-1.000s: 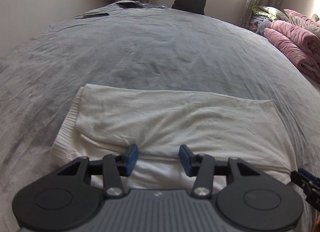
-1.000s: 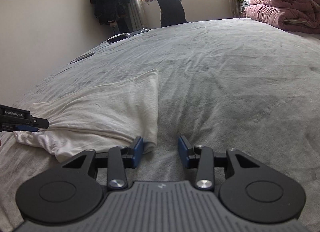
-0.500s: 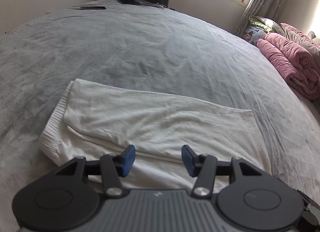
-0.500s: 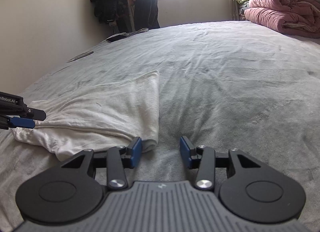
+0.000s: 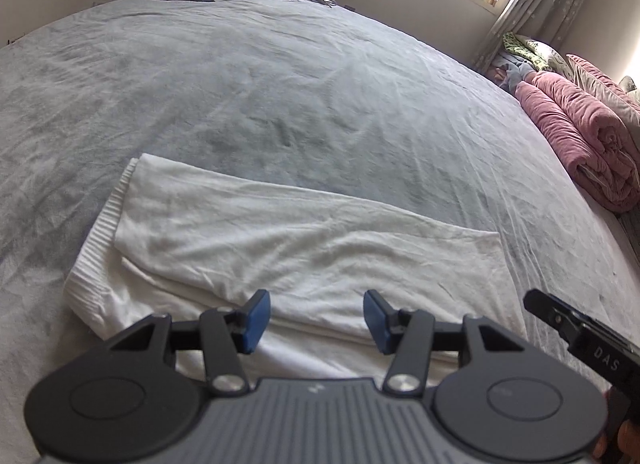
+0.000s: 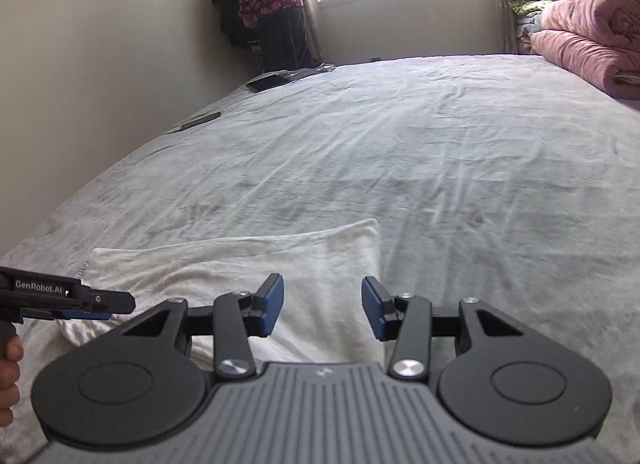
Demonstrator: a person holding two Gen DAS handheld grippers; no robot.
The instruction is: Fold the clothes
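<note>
**On the bed, a folded garment waits between two tools**

Near the bed's front edge, a white, soft, folded cloth garment [image 5: 288, 248] lies flat on the grey bedspread [image 5: 280, 75]. Left tool [image 5: 316, 322] hovers over it, jaws parted, gripping nothing. Right tool [image 6: 322, 308] hangs above its right end, jaws closing, nothing pinched between them.

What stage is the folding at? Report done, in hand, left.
Done: the white garment lies on the grey bed folded lengthwise into a long layered strip. In hand: nothing; the left gripper is open above its near edge, and the right gripper is closing with nothing between its jaws. Left: probably a crosswise fold.
</note>
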